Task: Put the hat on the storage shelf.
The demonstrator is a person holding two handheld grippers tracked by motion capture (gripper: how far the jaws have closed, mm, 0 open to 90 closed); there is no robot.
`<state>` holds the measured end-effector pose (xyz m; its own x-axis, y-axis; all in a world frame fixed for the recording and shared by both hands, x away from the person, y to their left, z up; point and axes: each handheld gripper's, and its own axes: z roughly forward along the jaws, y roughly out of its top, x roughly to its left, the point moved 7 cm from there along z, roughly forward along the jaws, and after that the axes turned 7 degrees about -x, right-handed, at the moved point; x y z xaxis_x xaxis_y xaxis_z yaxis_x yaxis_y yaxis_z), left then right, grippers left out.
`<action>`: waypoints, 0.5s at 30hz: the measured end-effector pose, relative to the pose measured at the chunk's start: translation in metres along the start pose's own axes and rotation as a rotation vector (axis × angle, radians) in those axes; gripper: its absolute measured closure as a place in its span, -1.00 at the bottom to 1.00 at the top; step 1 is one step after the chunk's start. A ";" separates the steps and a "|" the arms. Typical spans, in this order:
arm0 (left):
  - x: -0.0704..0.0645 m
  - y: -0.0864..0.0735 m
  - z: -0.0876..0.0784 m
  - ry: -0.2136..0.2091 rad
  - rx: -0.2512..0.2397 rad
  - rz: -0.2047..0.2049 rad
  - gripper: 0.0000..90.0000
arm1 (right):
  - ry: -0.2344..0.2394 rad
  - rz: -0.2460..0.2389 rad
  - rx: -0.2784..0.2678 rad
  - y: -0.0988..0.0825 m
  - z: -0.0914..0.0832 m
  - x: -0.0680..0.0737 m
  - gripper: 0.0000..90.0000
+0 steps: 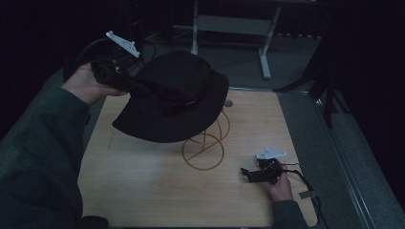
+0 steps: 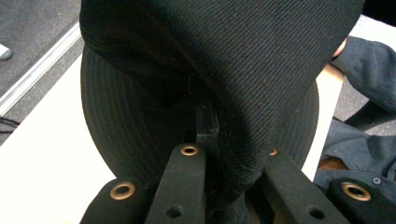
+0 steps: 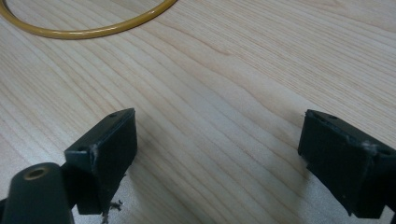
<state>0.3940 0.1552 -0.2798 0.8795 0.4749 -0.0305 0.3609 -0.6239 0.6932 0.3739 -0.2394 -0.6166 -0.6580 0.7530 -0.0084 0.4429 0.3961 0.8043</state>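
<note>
A black brimmed hat (image 1: 174, 98) hangs over a yellow wire stand (image 1: 206, 143) on the wooden table (image 1: 143, 176). My left gripper (image 1: 125, 78), held up at the hat's left side, is shut on the hat's brim. In the left gripper view the jaws pinch a fold of the black hat (image 2: 219, 93) cloth. My right gripper (image 1: 252, 175) rests low on the table at the front right, open, with bare wood between its jaws. The right gripper view shows the stand's yellow base ring (image 3: 93, 30) ahead of my right gripper (image 3: 217, 140).
A grey table frame (image 1: 234, 24) stands on the floor behind the table. A black stand's legs (image 1: 325, 90) are at the right. A cable (image 1: 310, 191) trails off the right gripper toward the table's front right corner.
</note>
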 end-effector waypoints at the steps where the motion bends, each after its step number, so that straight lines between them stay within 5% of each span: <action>1: -0.001 0.001 0.002 -0.001 0.002 0.004 0.95 | 0.000 0.000 0.000 0.000 0.000 0.000 -0.74; 15: -0.010 0.012 0.018 -0.038 0.000 0.027 0.95 | 0.000 0.000 0.000 0.000 0.000 0.000 -0.74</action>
<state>0.3955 0.1322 -0.2844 0.9001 0.4340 -0.0384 0.3364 -0.6363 0.6942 0.3739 -0.2394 -0.6167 -0.6578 0.7531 -0.0082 0.4432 0.3959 0.8043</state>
